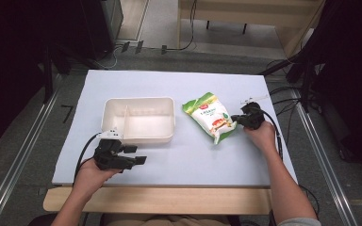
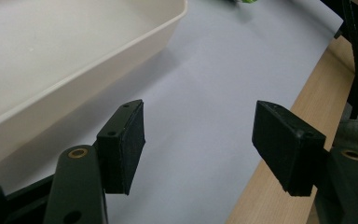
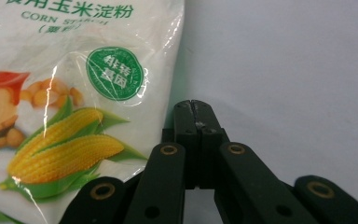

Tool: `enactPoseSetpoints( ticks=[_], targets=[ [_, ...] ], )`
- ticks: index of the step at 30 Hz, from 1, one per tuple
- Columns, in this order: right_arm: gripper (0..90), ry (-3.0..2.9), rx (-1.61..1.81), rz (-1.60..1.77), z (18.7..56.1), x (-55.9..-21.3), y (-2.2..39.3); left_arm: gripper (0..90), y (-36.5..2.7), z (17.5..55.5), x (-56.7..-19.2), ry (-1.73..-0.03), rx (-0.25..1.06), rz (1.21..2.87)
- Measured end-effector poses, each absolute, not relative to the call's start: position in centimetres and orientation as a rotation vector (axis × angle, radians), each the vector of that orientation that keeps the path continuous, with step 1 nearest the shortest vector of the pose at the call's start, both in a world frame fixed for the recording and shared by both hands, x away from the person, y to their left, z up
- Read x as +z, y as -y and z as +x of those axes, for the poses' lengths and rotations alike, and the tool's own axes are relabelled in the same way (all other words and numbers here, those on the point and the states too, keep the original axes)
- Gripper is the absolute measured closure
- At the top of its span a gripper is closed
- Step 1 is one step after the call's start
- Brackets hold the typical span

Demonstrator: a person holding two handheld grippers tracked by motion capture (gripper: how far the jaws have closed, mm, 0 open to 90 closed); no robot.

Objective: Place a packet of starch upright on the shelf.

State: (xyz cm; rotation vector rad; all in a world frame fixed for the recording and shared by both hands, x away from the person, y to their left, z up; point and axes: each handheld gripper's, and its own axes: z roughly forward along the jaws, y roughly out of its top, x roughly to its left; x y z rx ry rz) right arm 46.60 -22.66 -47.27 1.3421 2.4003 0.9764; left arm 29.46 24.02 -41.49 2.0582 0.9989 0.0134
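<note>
Table (image 1: 179, 162): pale blue-white top with a wood edge on the person's side.

Cream tray (image 1: 139, 134): two compartments, narrow one on the left in the high view, wider one on the right. It sits left of centre on the table. In the left gripper view its wall (image 2: 74, 88) runs across the upper left.

Corn starch bag (image 1: 210, 116): white and green with a corn picture, lying flat on the table just right of the tray, not touching it. In the right gripper view the bag (image 3: 74, 93) covers the left half of the frame, print facing up.

Left tool (image 1: 140, 161): near the table's front edge, just in front of the tray's left end, pointing right. Jaws spread wide, nothing between them, bare table below (image 2: 198, 144).

Right tool (image 1: 233, 120): at the bag's right edge, pointing left at it. Jaws pressed together, tips meeting (image 3: 196, 109), nothing pinched. Tips sit just beside the bag's edge; can't tell whether they touch it.
</note>
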Motion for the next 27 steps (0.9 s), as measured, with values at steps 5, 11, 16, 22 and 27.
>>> enactPoseSetpoints(
  ticks=[5,11,16,22,27],
  targets=[
    [90.0,-2.428,0.984,1.325,45.4,-47.2,22.2,35.3,-23.8,29.8,-41.4,-0.991,0.015,2.065],
    [90.0,-2.447,0.993,1.325,44.1,-47.2,21.6,35.3,-23.4,30.2,-41.4,-0.976,0.0,2.072],
    [90.0,-2.462,1.008,1.312,43.3,-47.2,21.1,35.3,-22.9,30.6,-41.4,-0.955,-0.007,2.076],
    [90.0,-2.468,1.023,1.322,42.4,-47.2,20.3,35.3,-22.5,31.0,-41.4,-0.947,-0.019,2.088],
    [90.0,-2.481,1.028,1.29,41.6,-47.1,19.5,35.1,-22.1,31.2,-41.4,-0.933,-0.023,2.093]
  ],
)
